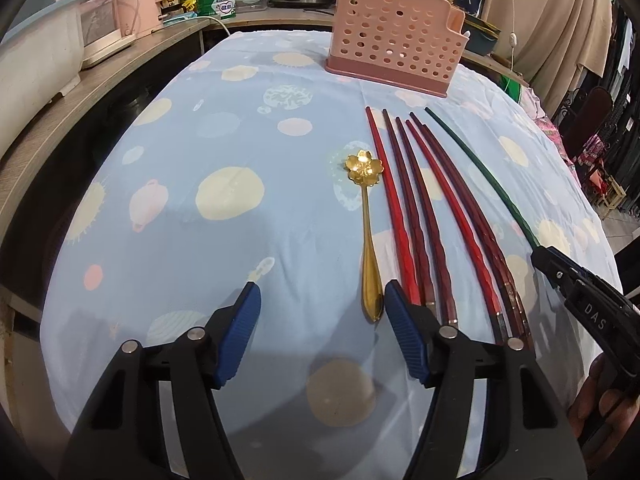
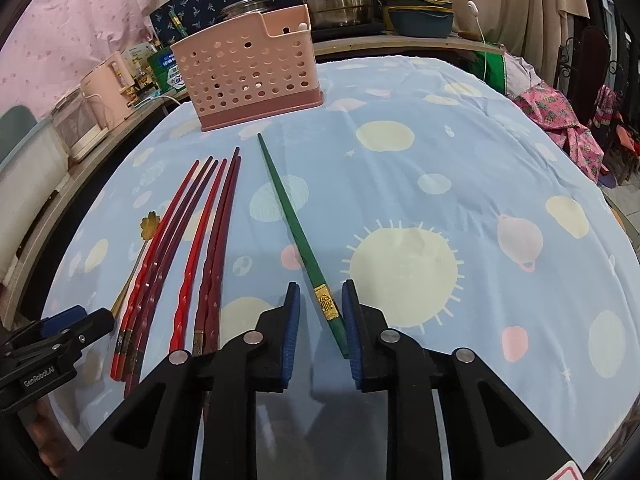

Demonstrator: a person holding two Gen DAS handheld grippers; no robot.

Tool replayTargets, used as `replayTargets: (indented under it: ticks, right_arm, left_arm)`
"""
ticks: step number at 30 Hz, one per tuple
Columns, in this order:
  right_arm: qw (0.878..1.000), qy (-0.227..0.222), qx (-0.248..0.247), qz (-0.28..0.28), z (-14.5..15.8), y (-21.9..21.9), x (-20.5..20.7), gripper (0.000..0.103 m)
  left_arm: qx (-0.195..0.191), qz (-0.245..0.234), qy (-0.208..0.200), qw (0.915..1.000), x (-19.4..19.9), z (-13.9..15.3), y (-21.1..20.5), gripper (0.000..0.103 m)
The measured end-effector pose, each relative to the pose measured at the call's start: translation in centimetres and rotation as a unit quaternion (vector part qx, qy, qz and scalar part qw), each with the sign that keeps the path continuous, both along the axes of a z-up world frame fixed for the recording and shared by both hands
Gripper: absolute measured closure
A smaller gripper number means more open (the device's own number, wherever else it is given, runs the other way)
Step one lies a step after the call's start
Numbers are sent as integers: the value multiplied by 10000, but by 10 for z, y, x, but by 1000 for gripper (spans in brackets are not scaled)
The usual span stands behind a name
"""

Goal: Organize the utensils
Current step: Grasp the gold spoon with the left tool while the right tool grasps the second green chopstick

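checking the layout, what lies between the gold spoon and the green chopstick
Six red chopsticks lie side by side between the gold spoon and the green chopstick, clearest in the left wrist view.

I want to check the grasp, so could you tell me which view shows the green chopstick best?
The right wrist view: the green chopstick shows whole, gold band included, its handle end between the jaws. The left wrist view shows it thin at the edge, its handle end hidden.

At lower centre the left tool stands with its blue pads apart over the blue patterned cloth of the desk. The gold spoon lies just inside its right pad, red chopsticks beside it, a green chopstick farther right. A pink perforated holder stands at upper centre.
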State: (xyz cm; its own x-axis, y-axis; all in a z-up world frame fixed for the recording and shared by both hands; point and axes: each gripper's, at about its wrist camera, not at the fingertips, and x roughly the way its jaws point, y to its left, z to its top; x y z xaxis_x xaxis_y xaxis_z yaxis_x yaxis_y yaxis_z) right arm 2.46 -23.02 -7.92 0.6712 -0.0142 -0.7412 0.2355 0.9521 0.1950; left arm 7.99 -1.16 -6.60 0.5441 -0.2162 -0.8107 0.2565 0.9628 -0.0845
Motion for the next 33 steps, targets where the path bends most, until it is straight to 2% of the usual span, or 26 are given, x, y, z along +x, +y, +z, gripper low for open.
replayTargets:
  ticks: [2,6,8,11,20,33]
  right_arm:
    - [10000,2,-48,13,0,1,0,90]
    - [9999,-13,-139,35,-1,4,0,90]
    - [9999,-22,-143,48,-1,4,-1,91]
    - [9999,-29,-119,66,-1,4,-3,92]
    - [9999,-80,22,70,5,5,-15,96]
    - [9975,-693,135,-28,53,-1,-33,96]
  left_arm:
    - [10,-15,-16,10000,1,0,-1,49]
    - [-38,-77,-19,10000,1,0,-3,60]
    - [-59,-131,-10,9999,1,1,-4,78]
    - [-175,-189,52,9997,1,0,-3,89]
    - [-431,-150,187,9988,-1,4,5,92]
    - [-664,33,-289,9974,-6,57,24,93]
